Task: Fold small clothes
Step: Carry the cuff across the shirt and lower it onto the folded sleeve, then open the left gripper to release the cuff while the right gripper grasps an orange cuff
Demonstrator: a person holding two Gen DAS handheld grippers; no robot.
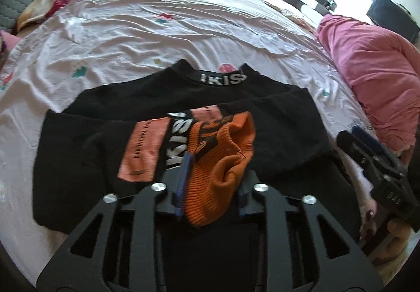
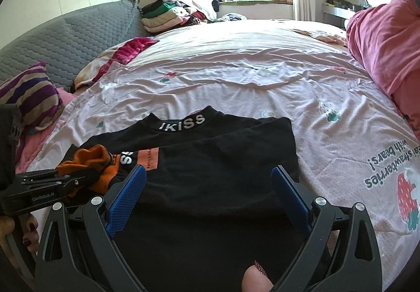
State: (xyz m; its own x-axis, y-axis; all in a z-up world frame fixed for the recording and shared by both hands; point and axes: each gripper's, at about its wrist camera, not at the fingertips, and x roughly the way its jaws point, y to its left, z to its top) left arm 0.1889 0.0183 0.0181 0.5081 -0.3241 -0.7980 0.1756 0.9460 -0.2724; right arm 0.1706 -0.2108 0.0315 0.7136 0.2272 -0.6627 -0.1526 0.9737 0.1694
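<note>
Lying partly folded, the black sweater (image 2: pixel 210 160) has its orange cuff (image 1: pixel 218 181) pinched by the left claw (image 1: pixel 214 187); right claw (image 2: pixel 207 202) gapes empty.

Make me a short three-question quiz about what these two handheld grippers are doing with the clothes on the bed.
1. True or false: the left gripper is shut on the orange ribbed knit cuff of the black sweater.
2. How do the jaws of the right gripper stand? A) wide apart, holding nothing B) clamped on the collar C) clamped on a pillow
3. Fill in: the white lettering on the sweater's black collar band reads ____.

Key: 1 true. 2 A; its blue pads hover over the black fabric. 3 IKISS.
</note>
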